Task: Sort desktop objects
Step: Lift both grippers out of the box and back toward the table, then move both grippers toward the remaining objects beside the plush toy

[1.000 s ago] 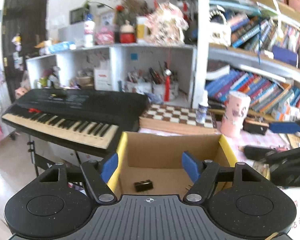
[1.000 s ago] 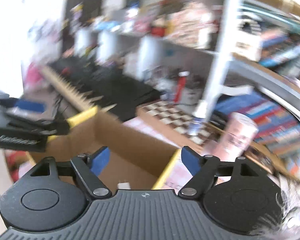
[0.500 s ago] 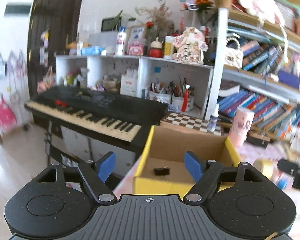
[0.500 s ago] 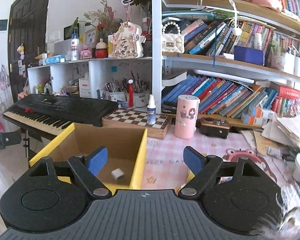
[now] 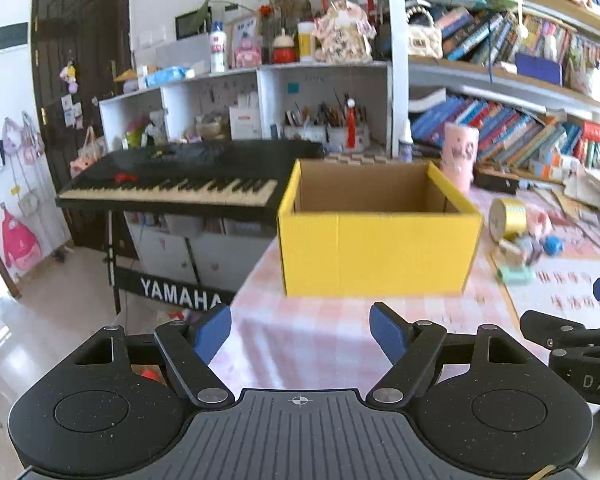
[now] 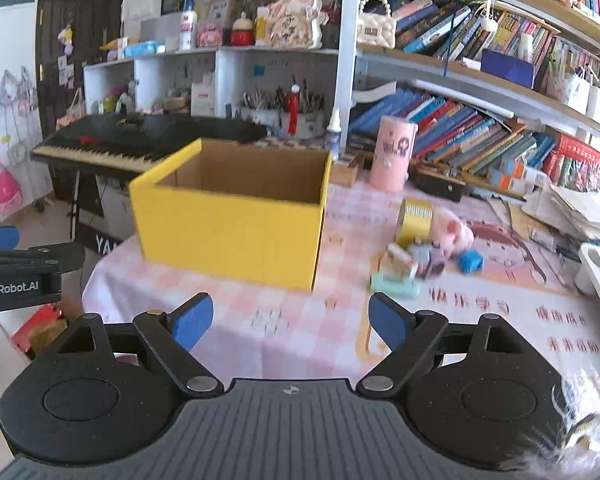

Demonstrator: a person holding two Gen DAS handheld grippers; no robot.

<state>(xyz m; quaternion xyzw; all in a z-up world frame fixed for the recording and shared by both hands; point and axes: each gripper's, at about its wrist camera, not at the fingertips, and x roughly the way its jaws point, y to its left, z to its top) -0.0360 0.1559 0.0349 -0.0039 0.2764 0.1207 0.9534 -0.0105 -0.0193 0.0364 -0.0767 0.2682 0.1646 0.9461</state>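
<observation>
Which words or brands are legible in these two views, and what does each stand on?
"YAMAHA": keyboard stand.
"GenRobot.AI": left gripper's side, right wrist view.
"DAS", cut off: right gripper's side, left wrist view.
Red characters on desk mat: too blurred.
Book spines, pink cylinder: unreadable.

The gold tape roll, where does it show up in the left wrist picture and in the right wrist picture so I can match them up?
Left wrist view: the gold tape roll stands at the right, just right of the yellow box, on the pink checked cloth.
Right wrist view: the gold tape roll is right of centre, again right of the yellow box.
Shared landmark: the pink cylinder standing behind the roll in both.
</observation>
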